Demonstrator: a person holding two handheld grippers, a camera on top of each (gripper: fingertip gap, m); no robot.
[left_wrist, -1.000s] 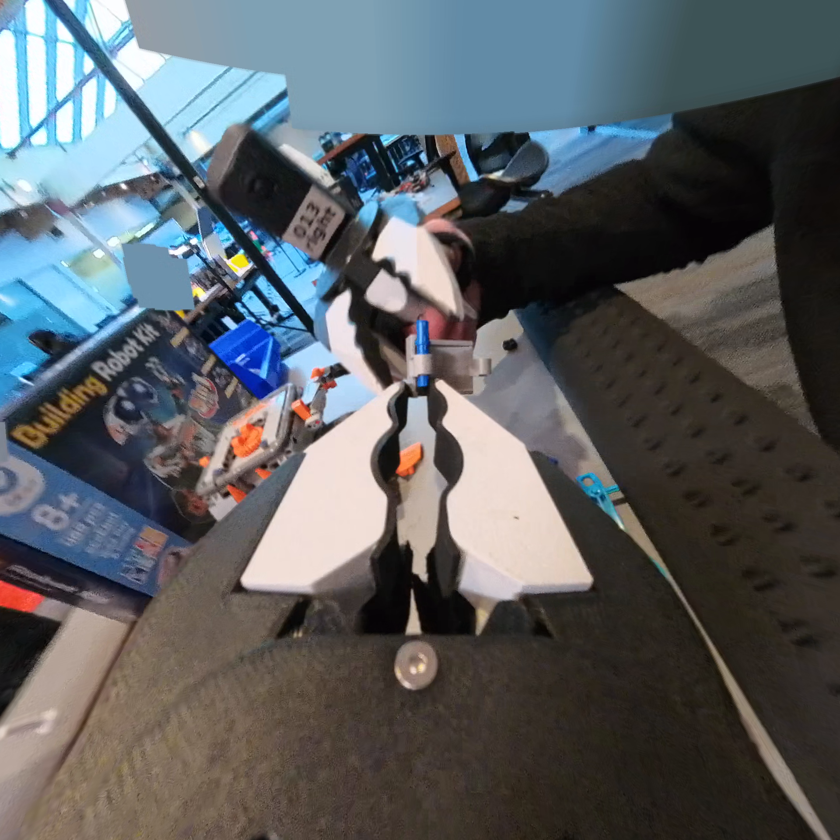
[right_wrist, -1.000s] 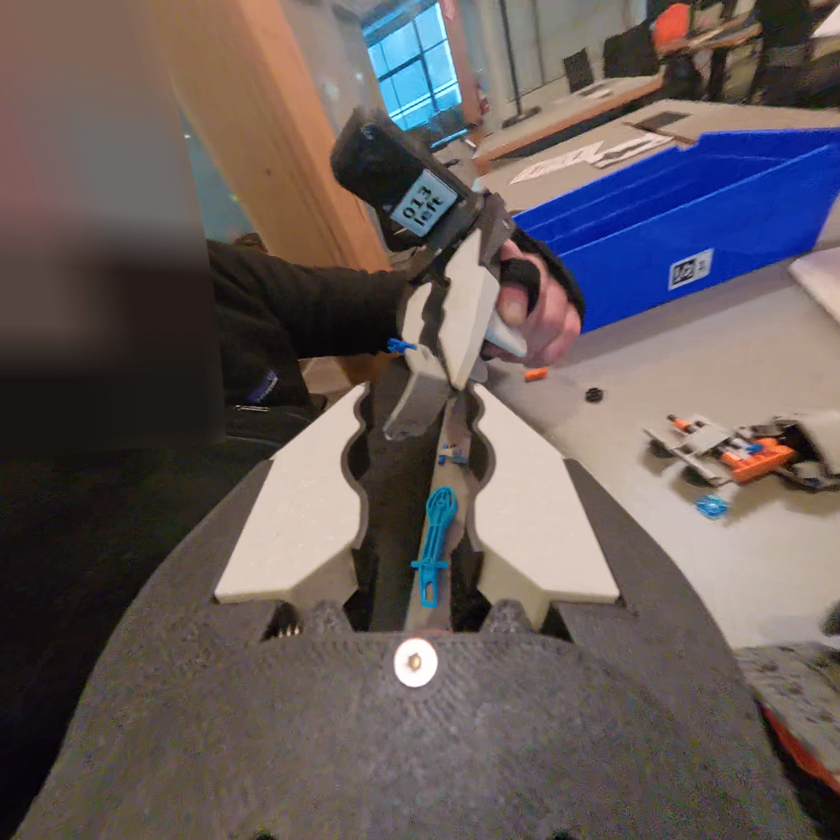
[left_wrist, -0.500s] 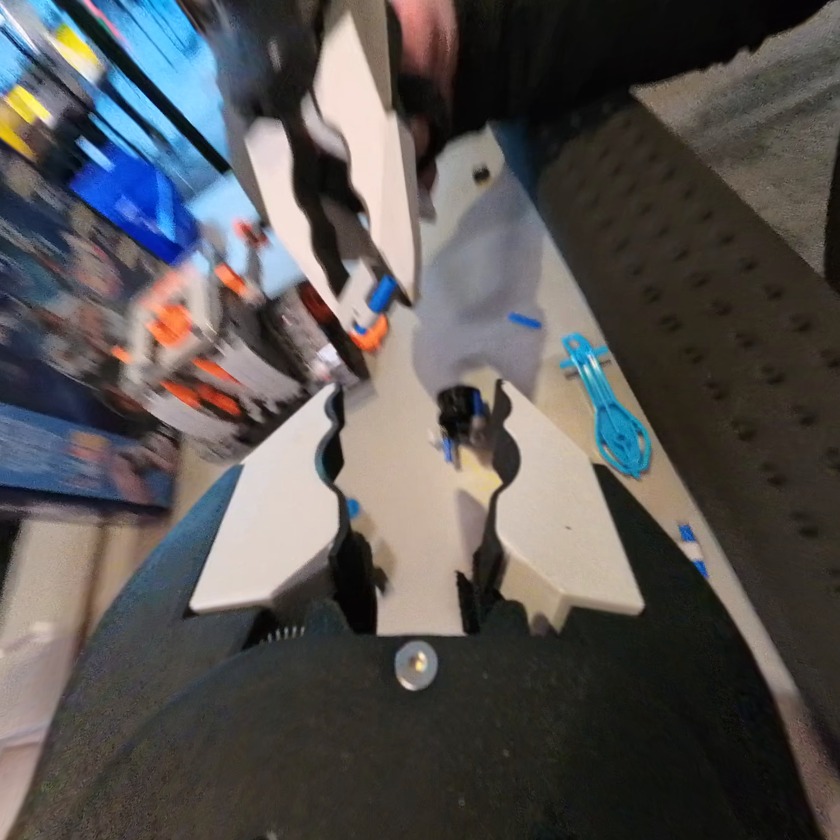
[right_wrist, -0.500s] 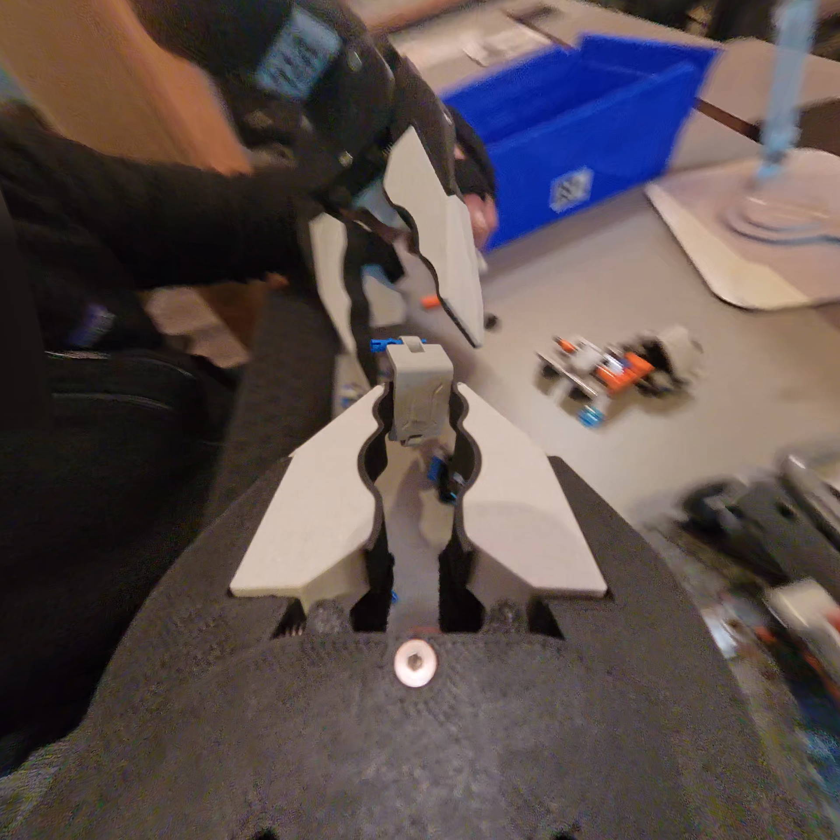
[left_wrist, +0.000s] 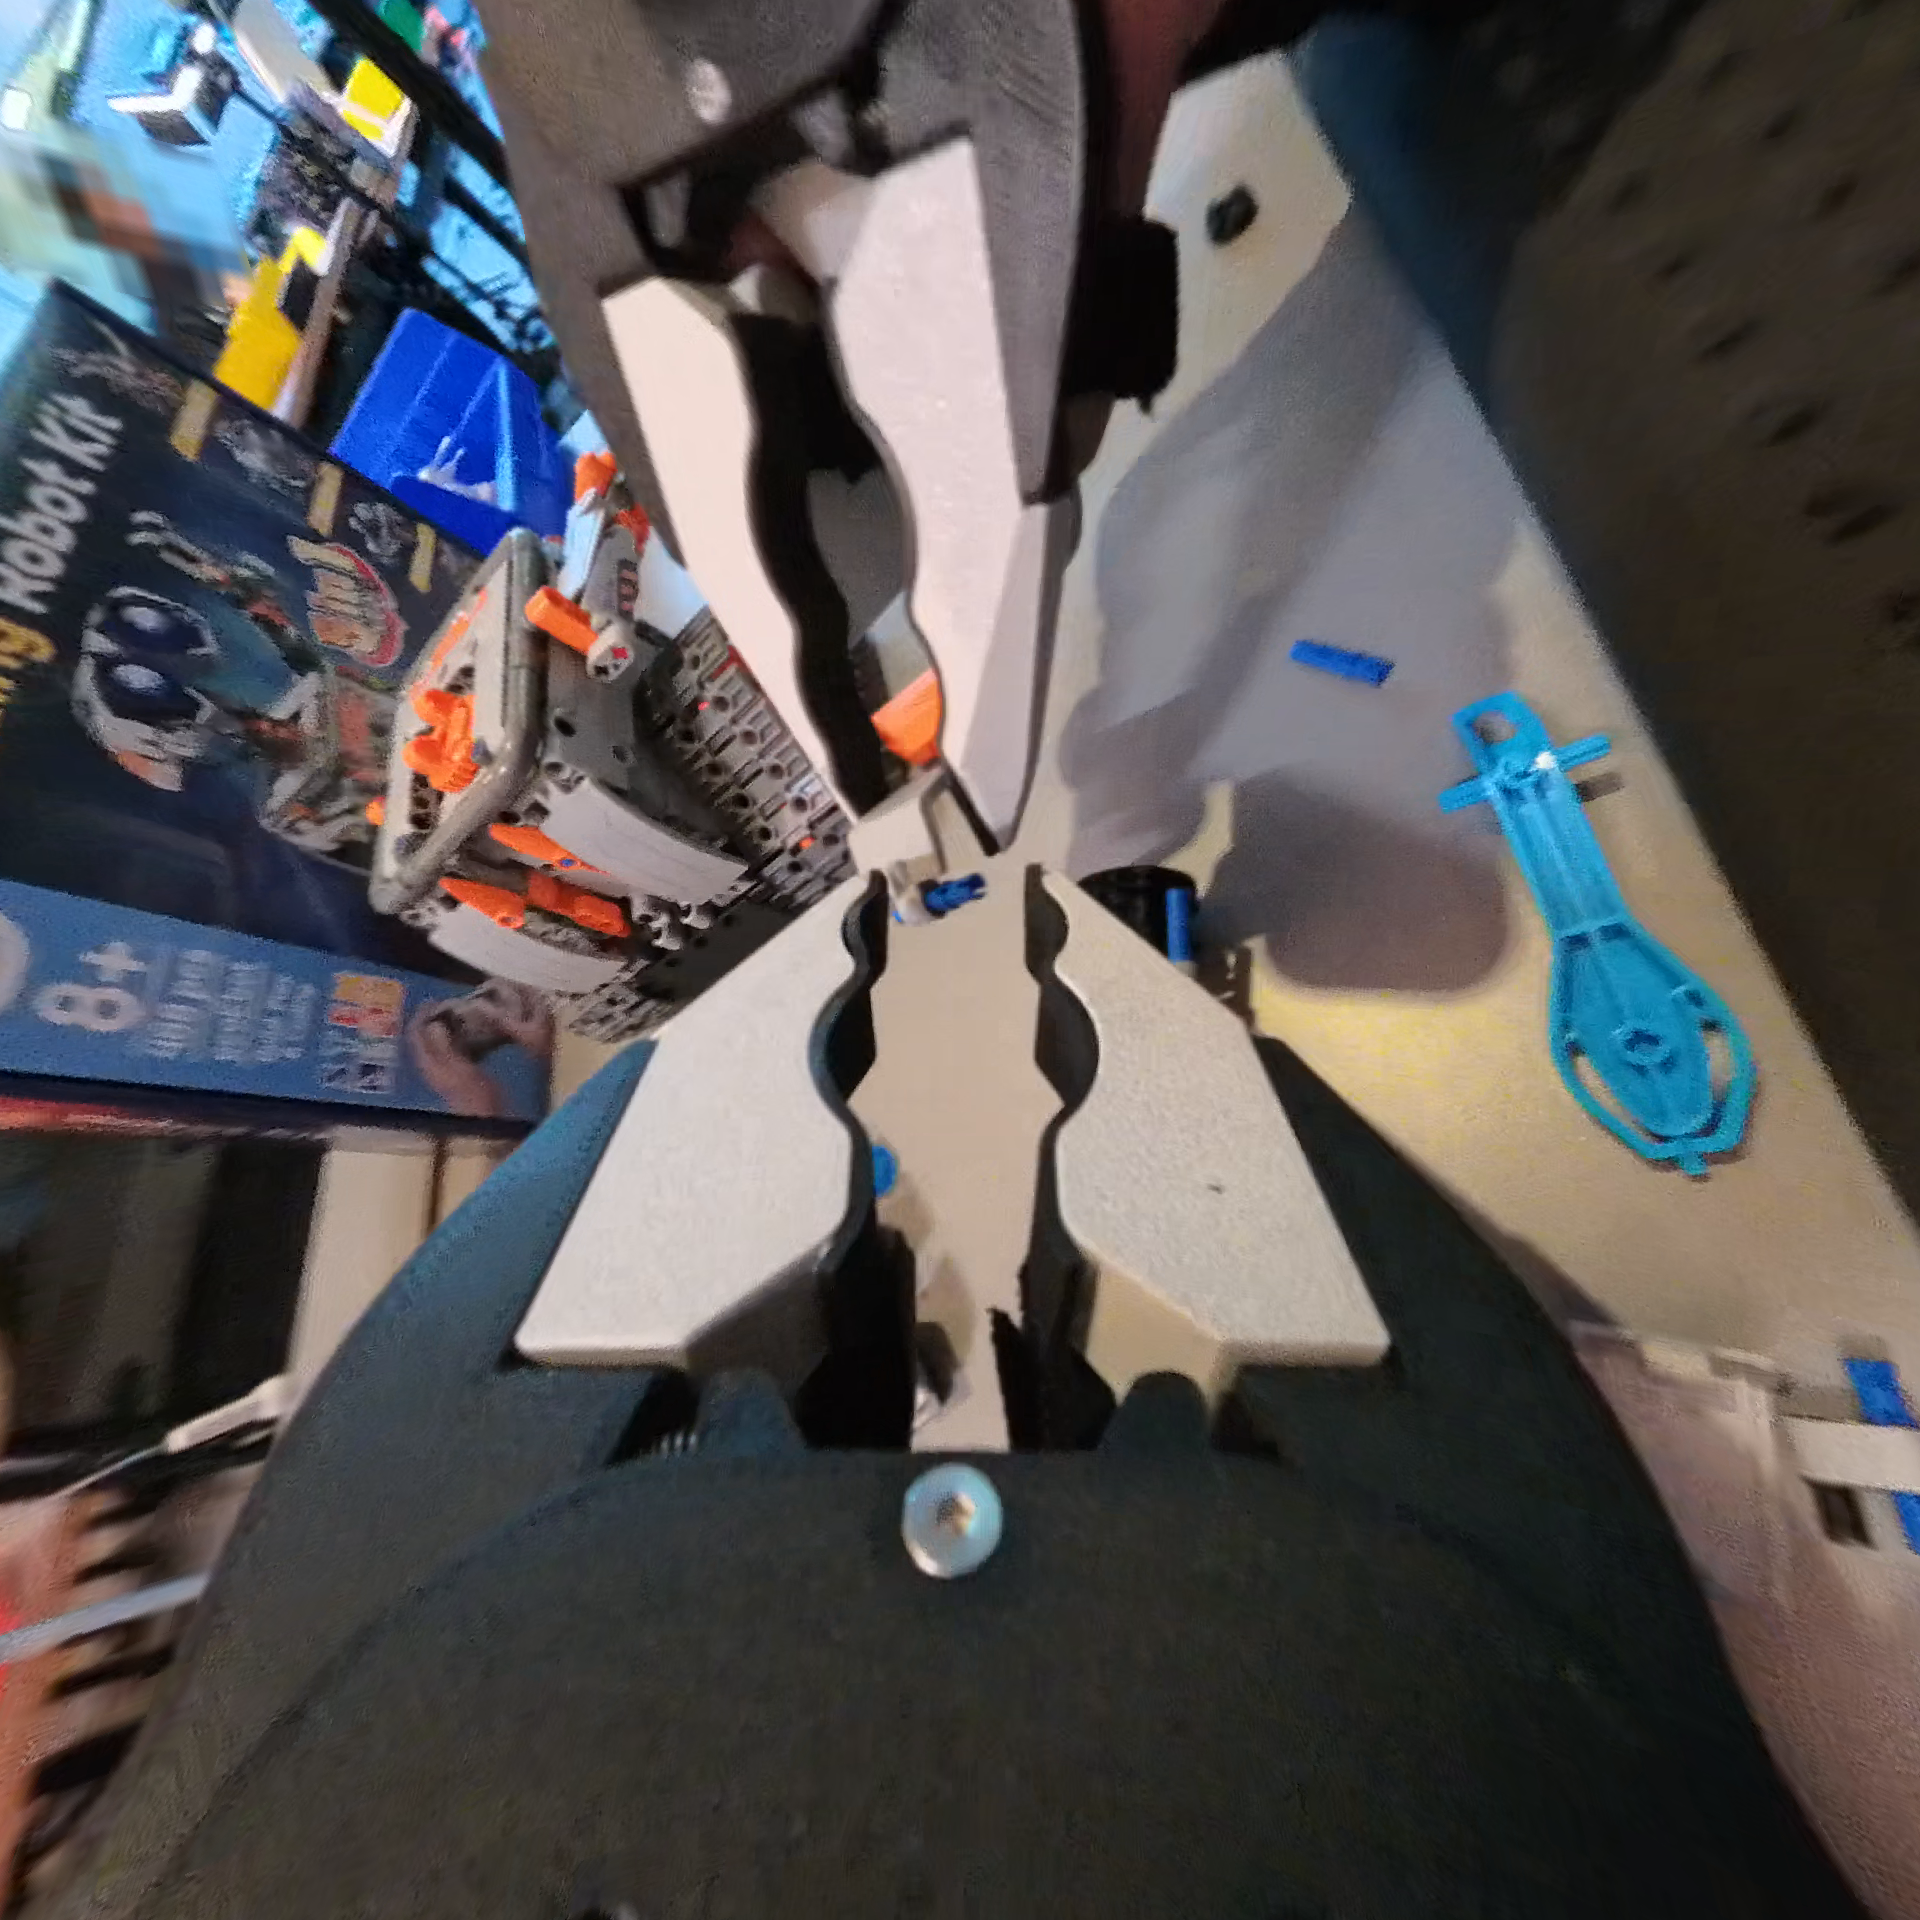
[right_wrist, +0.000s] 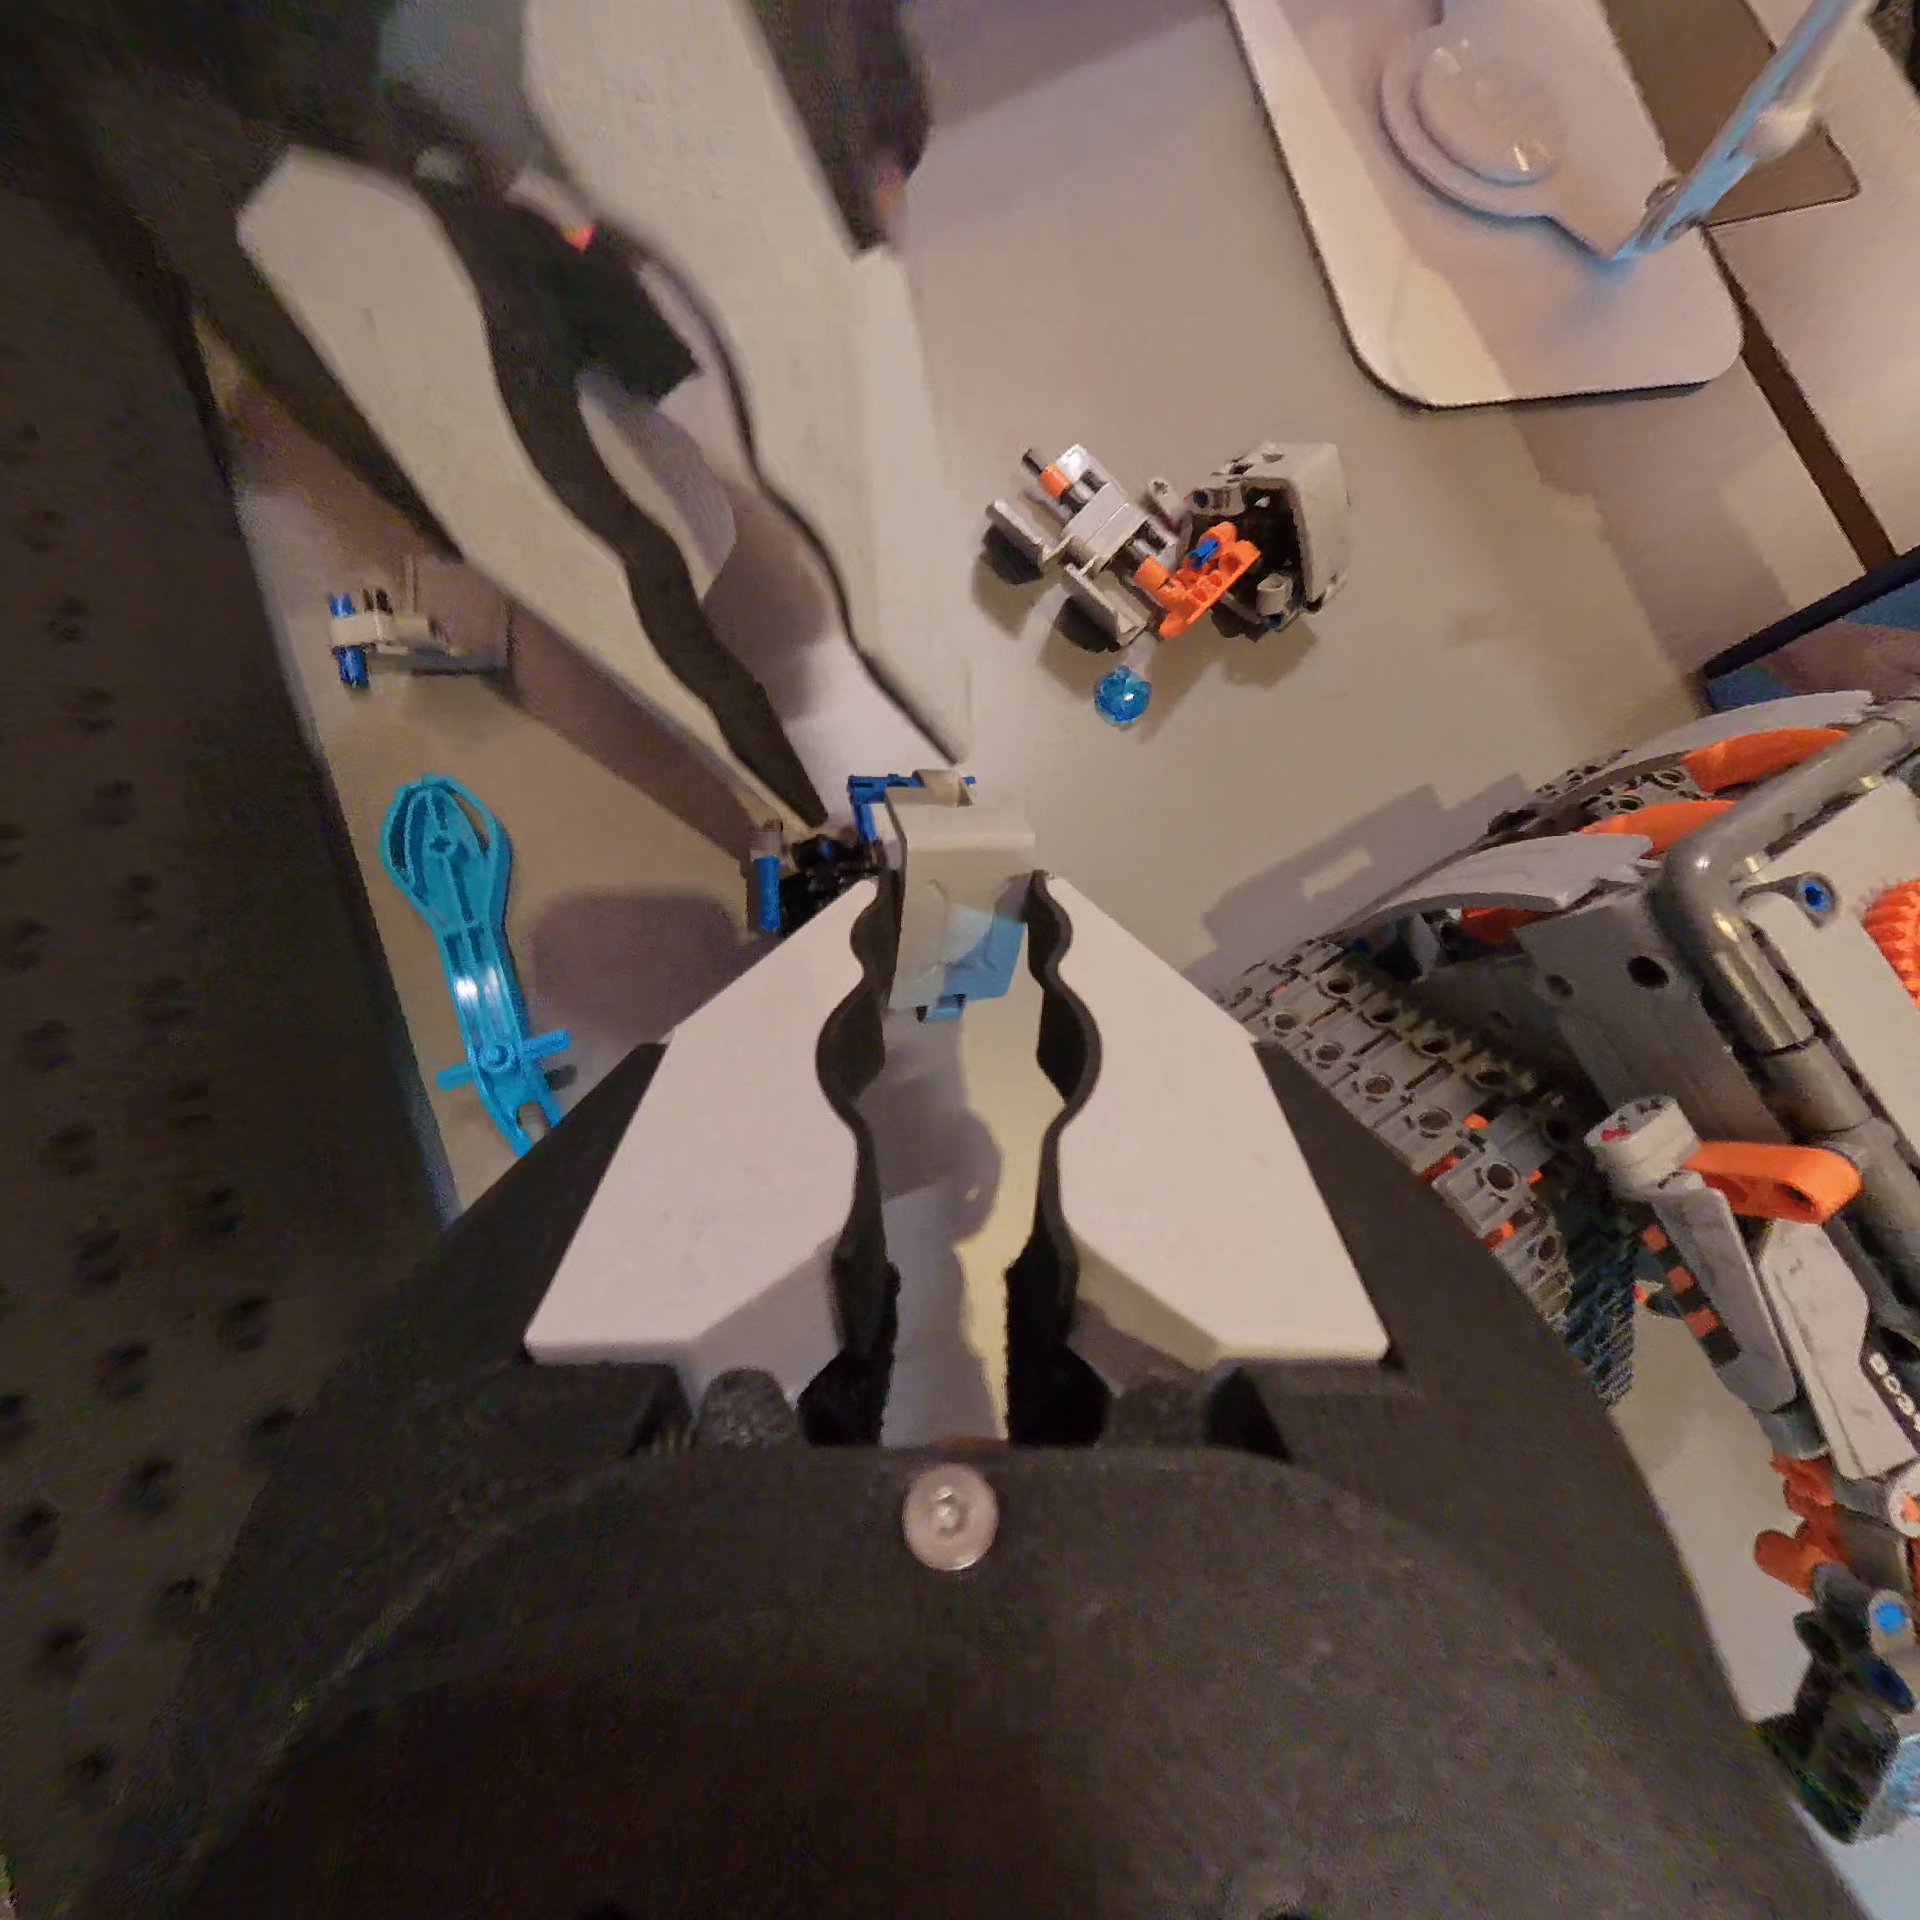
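We see the left gripper (left_wrist: 956, 883) with its fingers apart and nothing between them but bare tabletop (left_wrist: 1382, 997). To the left of its fingers stands a grey and orange brick-built robot model (left_wrist: 582, 790) against a dark blue kit box (left_wrist: 187, 727). Just beyond its fingertips lies a small blue pin (left_wrist: 951, 891). A black and blue piece (left_wrist: 1153, 904) sits just beside its right fingertip. Farther right lies a light blue plastic tool (left_wrist: 1621, 987).

The right gripper (right_wrist: 956, 883) is clamped on a grey brick piece (right_wrist: 951, 914) with blue pins, held at the fingertips. To the left of its fingers lies the light blue tool (right_wrist: 468, 935). Beyond and right of the fingertips lies a small grey and orange assembly (right_wrist: 1174, 540) on the table. The big model (right_wrist: 1610, 987) stands close to the right finger.
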